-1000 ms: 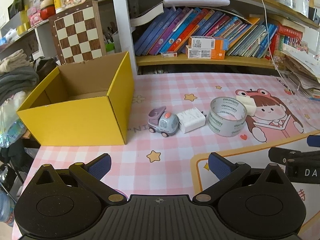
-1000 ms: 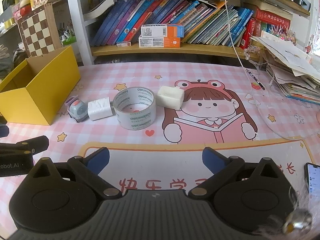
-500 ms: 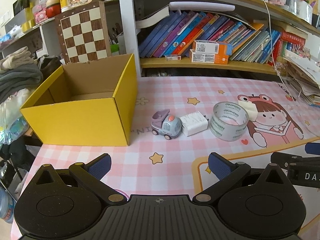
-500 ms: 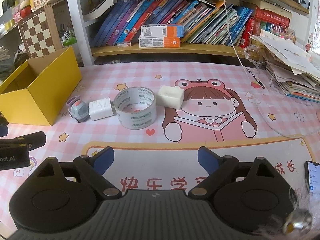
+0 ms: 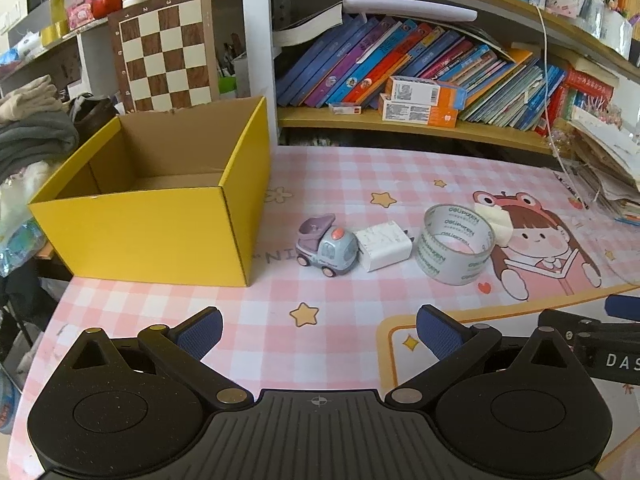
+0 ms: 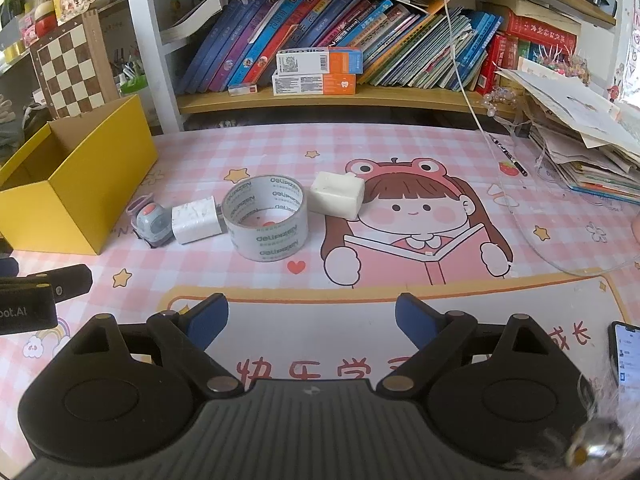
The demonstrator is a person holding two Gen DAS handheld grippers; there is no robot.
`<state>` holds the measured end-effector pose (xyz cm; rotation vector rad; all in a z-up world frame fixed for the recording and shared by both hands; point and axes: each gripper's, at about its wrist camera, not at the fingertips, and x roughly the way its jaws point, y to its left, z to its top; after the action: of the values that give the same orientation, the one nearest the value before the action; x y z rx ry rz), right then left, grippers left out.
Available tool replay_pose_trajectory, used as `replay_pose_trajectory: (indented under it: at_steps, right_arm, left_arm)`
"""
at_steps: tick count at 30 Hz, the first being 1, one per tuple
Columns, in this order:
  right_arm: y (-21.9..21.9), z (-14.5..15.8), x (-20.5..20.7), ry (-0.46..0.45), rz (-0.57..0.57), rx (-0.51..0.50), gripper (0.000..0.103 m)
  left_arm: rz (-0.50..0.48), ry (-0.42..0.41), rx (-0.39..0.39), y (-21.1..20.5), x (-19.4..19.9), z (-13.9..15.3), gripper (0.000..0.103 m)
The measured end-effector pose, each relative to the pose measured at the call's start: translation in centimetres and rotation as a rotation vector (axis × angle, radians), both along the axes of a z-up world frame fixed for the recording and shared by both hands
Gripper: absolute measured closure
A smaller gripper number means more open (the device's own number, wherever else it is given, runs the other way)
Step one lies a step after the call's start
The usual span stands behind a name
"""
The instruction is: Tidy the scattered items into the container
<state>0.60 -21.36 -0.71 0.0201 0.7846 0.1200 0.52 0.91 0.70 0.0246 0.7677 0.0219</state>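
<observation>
An open yellow cardboard box (image 5: 152,236) stands at the left of the pink checked table. To its right lie, in a row, a small grey-purple toy car (image 5: 326,246), a white charger (image 5: 384,245), a roll of clear tape (image 5: 452,246) and a cream white block (image 5: 500,222). My left gripper (image 5: 318,330) hovers open near the table's front edge, short of the toy car, with nothing between its blue pads. My right gripper (image 6: 312,326) is open too, nearer than the tape roll (image 6: 266,220) and the block (image 6: 338,194), and it holds nothing.
Behind the table runs a bookshelf (image 6: 360,96) with books and small cartons. A pile of papers (image 6: 580,136), a pen (image 6: 508,156) and a clear plastic sheet (image 6: 560,240) lie at the right. A phone (image 6: 626,356) sits at the front right. A chessboard (image 5: 164,52) leans behind the box.
The right gripper's jaws have come a little closer together and still stand wide. The items on the table have not moved.
</observation>
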Motion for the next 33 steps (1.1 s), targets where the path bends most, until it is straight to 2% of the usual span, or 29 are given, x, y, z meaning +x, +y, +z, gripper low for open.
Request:
replay_pose_trajectory:
  at_steps: [12,15,22,28,33]
  right_arm:
    - [0.7,0.0,0.0,-0.019,0.014,-0.016,0.005]
    - [1.1,0.0,-0.2,-0.021,0.019,-0.023,0.003]
    - [1.8,0.0,-0.3,-0.018,0.025,-0.01,0.002]
    - [2.1,-0.1,-0.3,-0.011,0.015,0.006,0.002]
    - [2.6,0.3,-0.5,-0.006,-0.01,-0.017,0.002]
  left_arm:
    - [-0.02,-0.04,0.035,-0.1,-0.1,0.1,0.0]
    - [-0.03,-0.051,0.023,0.1,-0.2,0.2,0.0]
    - [-0.051,-0.031,0.036,0.1,-0.3,-0.3,0.0]
    - [-0.077,-0.03,-0.004,0.8,-0.3,-0.5,0.0]
    - [-0.107,-0.018,-0.016,1.1,-0.1,-0.3,0.0]
